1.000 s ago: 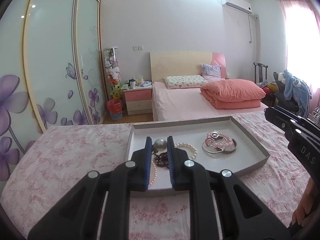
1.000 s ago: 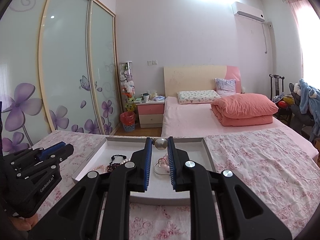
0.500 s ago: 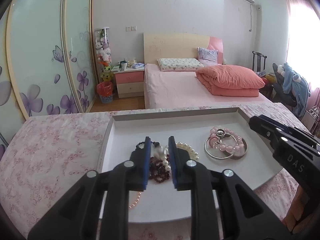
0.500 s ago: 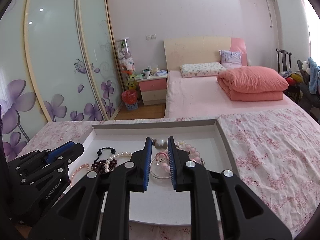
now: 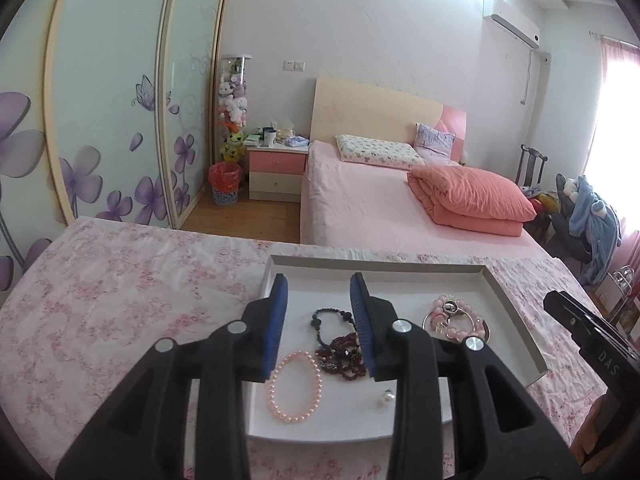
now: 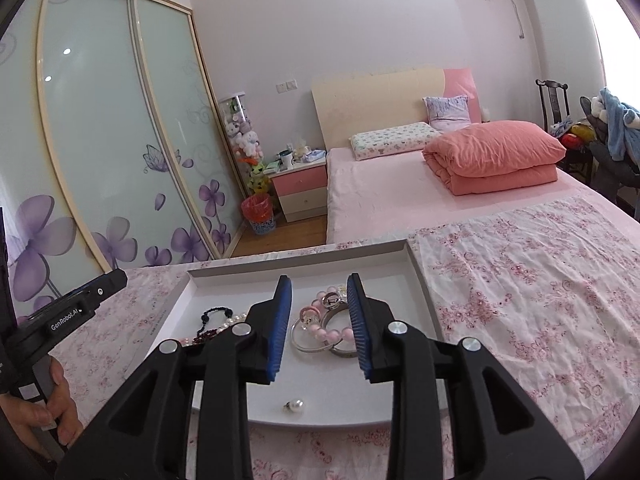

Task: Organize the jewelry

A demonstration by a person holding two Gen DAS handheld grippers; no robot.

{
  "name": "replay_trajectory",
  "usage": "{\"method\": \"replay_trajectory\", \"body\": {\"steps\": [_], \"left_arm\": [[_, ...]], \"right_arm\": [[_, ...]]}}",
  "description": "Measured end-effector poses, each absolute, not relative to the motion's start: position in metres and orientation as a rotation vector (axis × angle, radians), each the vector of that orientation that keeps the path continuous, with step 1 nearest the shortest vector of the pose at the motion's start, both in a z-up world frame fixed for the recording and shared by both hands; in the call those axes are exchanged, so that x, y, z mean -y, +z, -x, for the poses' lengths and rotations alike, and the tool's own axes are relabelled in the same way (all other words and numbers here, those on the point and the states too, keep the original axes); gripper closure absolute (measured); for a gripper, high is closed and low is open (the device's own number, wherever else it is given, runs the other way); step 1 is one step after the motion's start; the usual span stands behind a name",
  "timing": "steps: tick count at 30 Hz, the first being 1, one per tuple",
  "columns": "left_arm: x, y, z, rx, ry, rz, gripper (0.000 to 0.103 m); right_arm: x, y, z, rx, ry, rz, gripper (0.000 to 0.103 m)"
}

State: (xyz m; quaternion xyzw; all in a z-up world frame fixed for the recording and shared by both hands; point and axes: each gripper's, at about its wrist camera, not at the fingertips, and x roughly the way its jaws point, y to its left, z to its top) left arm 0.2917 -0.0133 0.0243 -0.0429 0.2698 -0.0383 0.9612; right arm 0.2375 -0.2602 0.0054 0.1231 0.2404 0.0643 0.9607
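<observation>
A white tray lies on the floral cloth and holds the jewelry. In the left wrist view my left gripper is open above a black bead bracelet, a dark red bead string and a pink pearl bracelet. A single pearl earring lies near the front rim. In the right wrist view my right gripper is open above a pink bead bracelet and silver bangles. The pearl earring lies in front. The tray rim frames them.
The floral tablecloth spreads right of the tray and also left of it. A bed with an orange quilt, a pink nightstand and sliding wardrobe doors stand behind.
Both grippers have opened wide from a narrow gap and drawn back from the jewelry. The left one now looks at the tray from further left.
</observation>
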Motion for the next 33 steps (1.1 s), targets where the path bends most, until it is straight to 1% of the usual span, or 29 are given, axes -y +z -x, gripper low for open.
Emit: {"method": "replay_trajectory", "body": {"steps": [2,4,5,6,7,8,9,10,11,12,13,15,16,18,26,33], "left_arm": [[0.01,0.031,-0.278,-0.532,-0.068,0.081,0.064],[0.006,0.036,-0.265,-0.518,-0.056,0.074,0.056],[0.005,0.038,-0.257,-0.51,-0.047,0.066,0.054],[0.002,0.041,-0.246,-0.5,-0.034,0.054,0.051],[0.0,0.043,-0.238,-0.491,-0.028,0.048,0.045],[-0.002,0.045,-0.229,-0.481,-0.024,0.044,0.04],[-0.004,0.046,-0.218,-0.468,-0.018,0.038,0.034],[-0.006,0.047,-0.209,-0.458,-0.016,0.032,0.028],[-0.007,0.048,-0.199,-0.446,-0.015,0.021,0.025],[-0.008,0.048,-0.191,-0.437,-0.012,0.012,0.02],[-0.009,0.049,-0.18,-0.426,-0.008,0.003,0.015],[-0.012,0.051,-0.164,-0.408,-0.007,-0.001,0.009],[-0.014,0.052,-0.155,-0.398,-0.01,0.001,0.006],[-0.016,0.054,-0.137,-0.372,-0.02,0.005,0.004],[-0.017,0.049,-0.091,-0.328,-0.018,-0.004,0.004],[-0.018,0.032,-0.074,-0.35,-0.015,-0.008,0.004]], "right_arm": [[0.259,0.011,-0.229,-0.473,0.132,-0.245,0.061],[0.256,0.019,-0.215,-0.455,0.133,-0.228,0.056],[0.254,0.022,-0.208,-0.45,0.128,-0.213,0.053],[0.254,0.025,-0.203,-0.445,0.125,-0.204,0.048],[0.252,0.028,-0.195,-0.437,0.122,-0.195,0.045],[0.251,0.03,-0.186,-0.425,0.122,-0.19,0.039],[0.25,0.032,-0.18,-0.418,0.124,-0.186,0.035],[0.248,0.033,-0.171,-0.412,0.123,-0.178,0.033],[0.247,0.034,-0.163,-0.407,0.123,-0.173,0.029],[0.245,0.034,-0.155,-0.406,0.125,-0.17,0.024],[0.245,0.034,-0.151,-0.405,0.128,-0.167,0.021],[0.243,0.036,-0.14,-0.403,0.127,-0.157,0.01],[0.242,0.036,-0.132,-0.397,0.122,-0.151,0.008],[0.24,0.037,-0.119,-0.385,0.116,-0.147,0.002],[0.237,0.035,-0.084,-0.368,0.1,-0.124,0.002],[0.232,0.028,-0.061,-0.33,0.095,-0.092,0.002]]}}
